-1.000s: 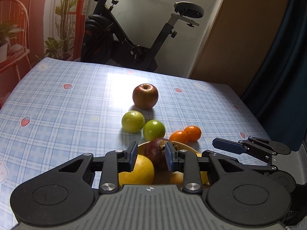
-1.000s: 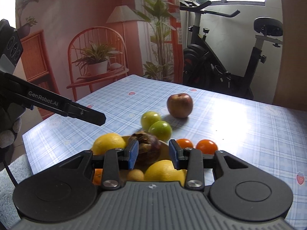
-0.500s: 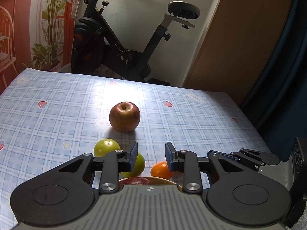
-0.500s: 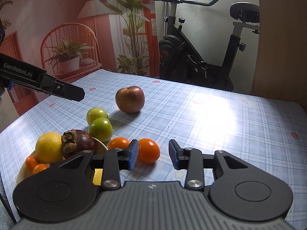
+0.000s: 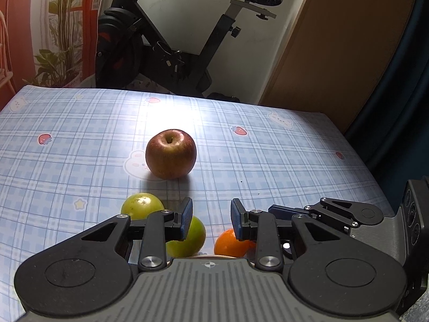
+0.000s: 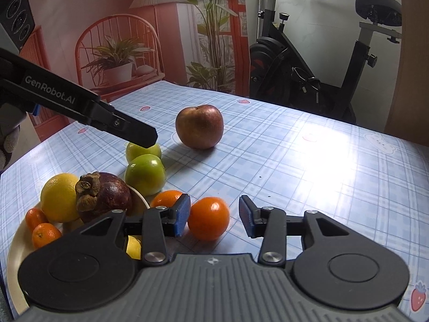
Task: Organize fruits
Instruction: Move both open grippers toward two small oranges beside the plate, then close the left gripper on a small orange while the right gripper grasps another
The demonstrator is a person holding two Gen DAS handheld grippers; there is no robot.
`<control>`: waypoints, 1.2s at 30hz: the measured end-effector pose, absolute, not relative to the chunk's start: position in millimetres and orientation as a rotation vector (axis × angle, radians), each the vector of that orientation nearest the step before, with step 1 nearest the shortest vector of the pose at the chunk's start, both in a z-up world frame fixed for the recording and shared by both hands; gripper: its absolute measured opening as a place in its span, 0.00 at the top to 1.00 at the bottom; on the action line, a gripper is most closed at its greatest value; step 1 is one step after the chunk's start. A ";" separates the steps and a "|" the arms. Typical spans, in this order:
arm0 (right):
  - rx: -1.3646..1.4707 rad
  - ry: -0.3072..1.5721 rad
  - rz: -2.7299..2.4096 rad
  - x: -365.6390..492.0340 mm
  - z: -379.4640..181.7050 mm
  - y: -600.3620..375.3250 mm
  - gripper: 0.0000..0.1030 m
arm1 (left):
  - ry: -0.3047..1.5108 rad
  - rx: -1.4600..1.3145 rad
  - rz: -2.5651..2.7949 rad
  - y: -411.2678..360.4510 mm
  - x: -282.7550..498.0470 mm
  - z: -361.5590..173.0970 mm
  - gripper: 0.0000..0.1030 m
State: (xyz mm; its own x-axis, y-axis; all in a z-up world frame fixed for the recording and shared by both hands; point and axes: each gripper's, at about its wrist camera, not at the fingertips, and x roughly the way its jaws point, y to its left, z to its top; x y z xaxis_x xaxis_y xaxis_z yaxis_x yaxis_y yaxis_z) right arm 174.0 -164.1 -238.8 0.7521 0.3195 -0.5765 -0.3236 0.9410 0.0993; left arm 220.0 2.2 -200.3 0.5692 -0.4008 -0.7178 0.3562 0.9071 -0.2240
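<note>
A red apple (image 5: 170,153) (image 6: 199,126) stands alone mid-table. Two green fruits (image 6: 145,174) lie between it and a cream plate (image 6: 16,255) that holds a lemon (image 6: 59,196), a mangosteen (image 6: 107,196) and small tangerines (image 6: 43,234). Two tangerines lie on the cloth beside the plate. My right gripper (image 6: 214,218) is low around the nearer tangerine (image 6: 208,218). Its jaws are opening; the left pad is close to the fruit and the right pad stands clear. My left gripper (image 5: 211,218) hovers over the green fruits (image 5: 191,237), jaws narrowly apart and empty.
The table wears a blue checked cloth (image 5: 281,166); its far edge and right edge are near. An exercise bike (image 5: 171,53) stands behind it, with a dark curtain (image 5: 396,107) at the right. A gloved hand (image 6: 8,139) holds the left gripper.
Both grippers moved forward off the plate toward the loose fruit. The right one now has a tangerine between its jaws, which stand a little wider. The left jaws kept their gap.
</note>
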 end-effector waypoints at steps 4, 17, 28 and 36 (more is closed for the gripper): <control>0.017 0.636 0.353 176.6 -240.4 -167.2 0.58 | 0.867 -0.056 -0.453 -0.2 221.2 -202.0 0.68; 0.069 0.665 0.380 171.9 -242.3 -171.9 0.60 | 0.891 -0.047 -0.483 -6.3 224.5 -203.5 0.68; 0.084 0.643 0.287 149.1 -240.8 -191.0 0.65 | 0.954 -0.010 -0.538 -24.6 229.8 -213.6 0.68; 0.142 0.623 0.223 125.5 -238.6 -212.1 0.65 | 1.025 0.007 -0.529 -32.8 237.1 -224.9 0.68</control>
State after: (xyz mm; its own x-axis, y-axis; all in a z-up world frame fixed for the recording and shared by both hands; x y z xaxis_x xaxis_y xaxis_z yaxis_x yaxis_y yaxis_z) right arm 125.5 -212.1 -238.6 0.7893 0.2486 -0.5615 -0.1636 0.9665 0.1979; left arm 237.1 -32.8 -224.9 0.4055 -0.4160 -0.8140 0.4226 0.8749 -0.2366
